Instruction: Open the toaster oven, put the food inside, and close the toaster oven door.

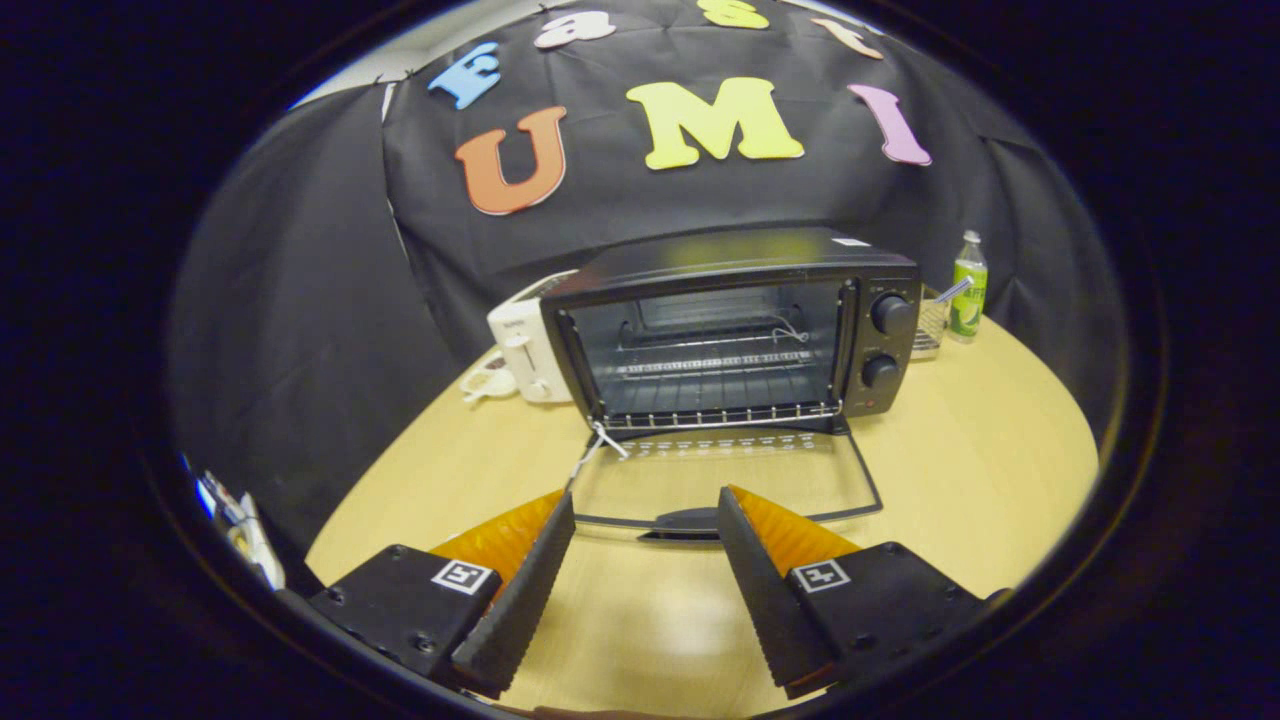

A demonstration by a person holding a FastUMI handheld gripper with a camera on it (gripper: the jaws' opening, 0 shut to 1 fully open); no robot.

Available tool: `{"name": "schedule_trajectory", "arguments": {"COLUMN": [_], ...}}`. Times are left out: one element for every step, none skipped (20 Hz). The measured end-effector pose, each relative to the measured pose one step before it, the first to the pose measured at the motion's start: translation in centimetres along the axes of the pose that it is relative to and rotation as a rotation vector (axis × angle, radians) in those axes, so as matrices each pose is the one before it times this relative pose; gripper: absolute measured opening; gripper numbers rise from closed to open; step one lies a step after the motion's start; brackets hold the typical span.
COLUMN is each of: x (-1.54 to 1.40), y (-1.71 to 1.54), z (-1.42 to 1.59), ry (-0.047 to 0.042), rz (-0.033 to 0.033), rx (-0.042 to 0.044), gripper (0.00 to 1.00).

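A black toaster oven [740, 330] stands on the wooden table [980, 470] beyond the fingers. Its glass door [725, 480] is folded down flat toward me, and the door handle [690, 522] lies just ahead of the fingertips. The wire rack [715, 365] inside holds nothing that I can see. Two knobs [888, 314] sit on the oven's right panel. My gripper [645, 510] is open, with bare table between its fingers. No food shows between or near the fingers.
A white toaster [525, 345] stands to the left of the oven, with a small white item [488, 382] in front of it. To the oven's right are a wire basket [930, 325] and a green bottle [968, 287].
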State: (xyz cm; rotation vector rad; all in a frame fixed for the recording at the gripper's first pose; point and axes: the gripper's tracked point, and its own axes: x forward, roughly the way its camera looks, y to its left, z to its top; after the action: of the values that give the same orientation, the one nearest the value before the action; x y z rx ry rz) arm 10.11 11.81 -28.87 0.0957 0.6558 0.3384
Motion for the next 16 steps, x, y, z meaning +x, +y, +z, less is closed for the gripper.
{"name": "schedule_trajectory", "arguments": {"x": [-0.68, -0.378, -0.199, 0.098, 0.191, 0.164, 0.353, 0.355, 0.499, 0.444, 0.607, 0.566, 0.408, 0.465, 0.589, 0.35], "y": [1.323, 1.306, 1.307, 0.895, 0.659, 0.612, 0.192, 0.181, 0.323, 0.114, -0.073, -0.191, -0.055, 0.187, 0.159, 0.247], "z": [-0.049, -0.375, -0.779, -0.771, -0.748, -0.386, -0.576, -0.672, -0.936, -0.801, -1.171, -1.157, -0.944, -0.468, -0.388, -0.334], "ry": [0.01115, 0.0297, 0.03584, 0.04148, 0.03263, 0.0211, 0.03013, 0.03499, 0.03823, 0.04288, 0.05977, 0.07144, 0.05723, 0.04407, 0.03429, 0.03286], "rz": [0.05087, 0.05215, 0.05147, 0.04034, 0.03353, 0.02276, 0.01007, 0.00416, 0.0043, 0.0002, -0.01165, -0.01048, -0.00745, 0.01034, 0.0239, 0.03033], "rx": [0.0294, 0.02268, 0.0222, 0.01772, 0.0156, 0.01609, -0.00364, -0.00755, -0.00612, 0.00524, 0.01516, 0.01917, 0.02451, 0.02781, 0.03414, 0.03759], "gripper": [0.96, 0.97, 0.97, 0.97, 0.96, 0.96, 0.96, 0.96, 0.95, 0.94, 0.93, 0.92, 0.9, 0.9, 0.9, 0.9]}}
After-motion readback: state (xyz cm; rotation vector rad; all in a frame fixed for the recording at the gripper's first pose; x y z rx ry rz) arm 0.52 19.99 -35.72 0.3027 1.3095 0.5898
